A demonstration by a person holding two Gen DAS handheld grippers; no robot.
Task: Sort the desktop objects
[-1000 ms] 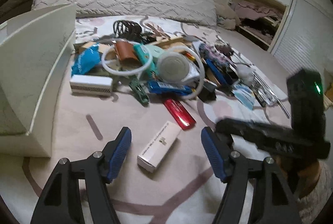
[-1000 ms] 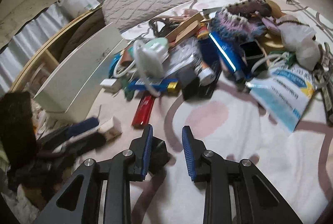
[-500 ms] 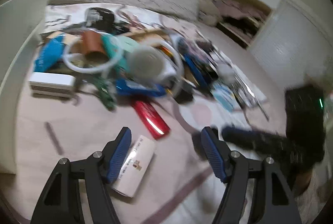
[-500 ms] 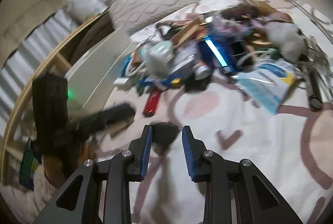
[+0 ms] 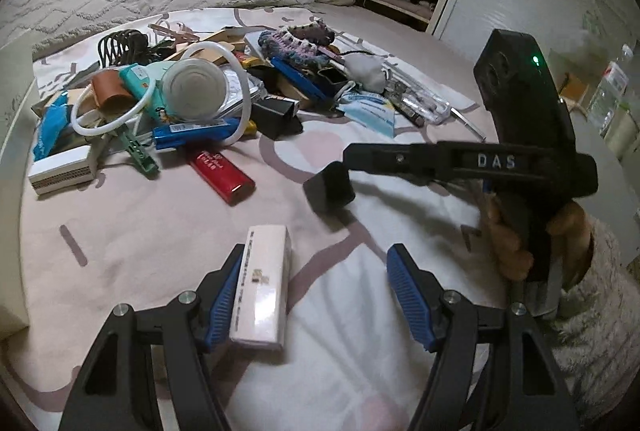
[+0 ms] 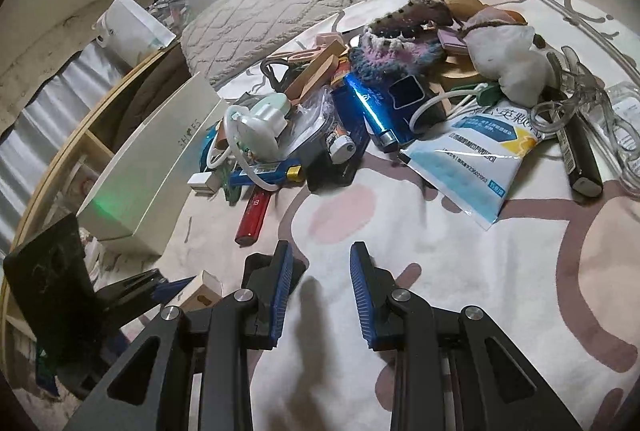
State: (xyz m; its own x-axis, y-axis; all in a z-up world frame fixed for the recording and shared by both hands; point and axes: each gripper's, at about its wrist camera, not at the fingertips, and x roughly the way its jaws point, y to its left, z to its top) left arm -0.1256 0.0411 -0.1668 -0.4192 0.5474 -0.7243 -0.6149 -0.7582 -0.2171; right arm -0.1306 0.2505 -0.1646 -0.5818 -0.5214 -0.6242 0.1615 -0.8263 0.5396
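Left gripper (image 5: 316, 295) fingers wide apart, one touching white box (image 5: 262, 289).

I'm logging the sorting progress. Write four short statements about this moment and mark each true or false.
1. The white box lies between the open left gripper's fingers, nearer its left one. True.
2. The right gripper is clamped on the red tube. False: nothing sits between its fingers, and the tube lies free by the pile.
3. A black cube sits by the right gripper's tip. True.
4. The white box stands on end. False: it lies flat on the bedsheet.
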